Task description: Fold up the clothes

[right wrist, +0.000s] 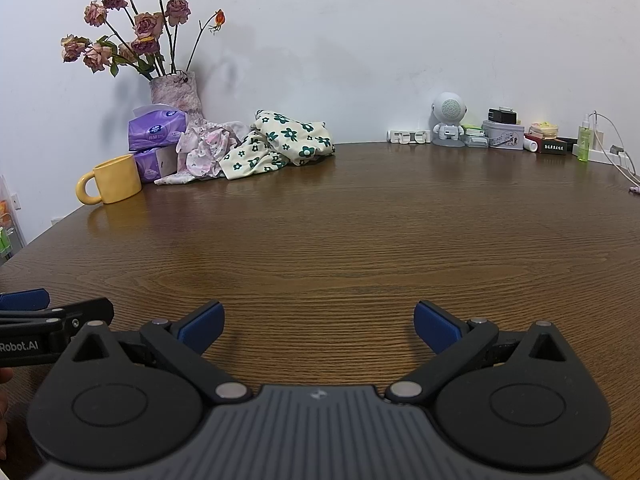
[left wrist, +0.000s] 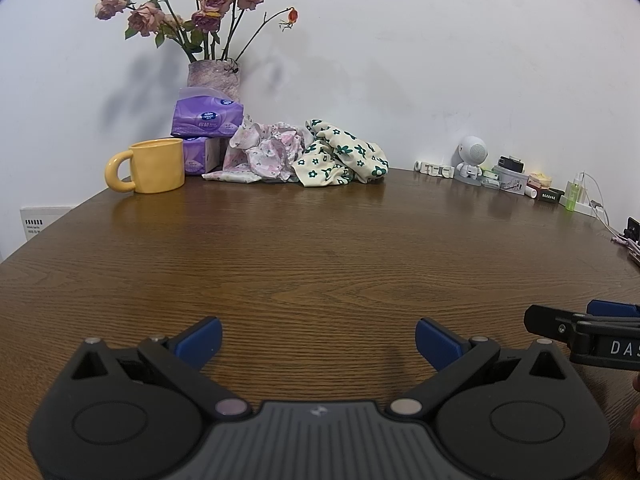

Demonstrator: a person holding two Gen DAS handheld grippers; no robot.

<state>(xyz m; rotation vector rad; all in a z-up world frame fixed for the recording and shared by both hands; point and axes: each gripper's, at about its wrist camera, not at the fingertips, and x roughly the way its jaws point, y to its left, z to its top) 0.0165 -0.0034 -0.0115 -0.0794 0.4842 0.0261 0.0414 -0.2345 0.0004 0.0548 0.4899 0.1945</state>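
Nearest the viewer, the left hand-held gripper (left wrist: 318, 340) hovers low over a brown wood-grain desk (left wrist: 320, 252), its 2 blue-padded fingers (left wrist: 202, 340) spread wide apart with nothing between them. Just beside it, the right hand-held gripper (right wrist: 318, 326) hovers at the same height, its 2 blue fingers (right wrist: 434, 326) likewise spread wide and empty. Each one shows at the edge of the other's view, seen side-on.

Beyond both, the desk stretches bare across its middle.

At the far side of the desk, against a white wall (left wrist: 400, 60), lie the clothes, unfolded and well apart from both hand-held grippers. A cream garment with dark green flowers (left wrist: 342, 154) is crumpled in a heap. Touching it, on the side toward a yellow mug (left wrist: 154, 166), is a bunched pink and white floral garment (left wrist: 264, 150).

The yellow mug stands upright near the pink garment, its handle turned away from the clothes. Just behind the mug, 2 purple tissue packs (left wrist: 206, 118) are stacked, touching the pink garment. Behind the packs stands a vase (left wrist: 214, 74) holding dried pink roses (left wrist: 180, 4).

On the other side of the cream garment, well apart from it along the wall, a small white robot figure (right wrist: 448, 120) stands beside a row of small boxes and tins (right wrist: 504, 134), a green bottle (right wrist: 584, 138) and a white cable (right wrist: 618, 148).
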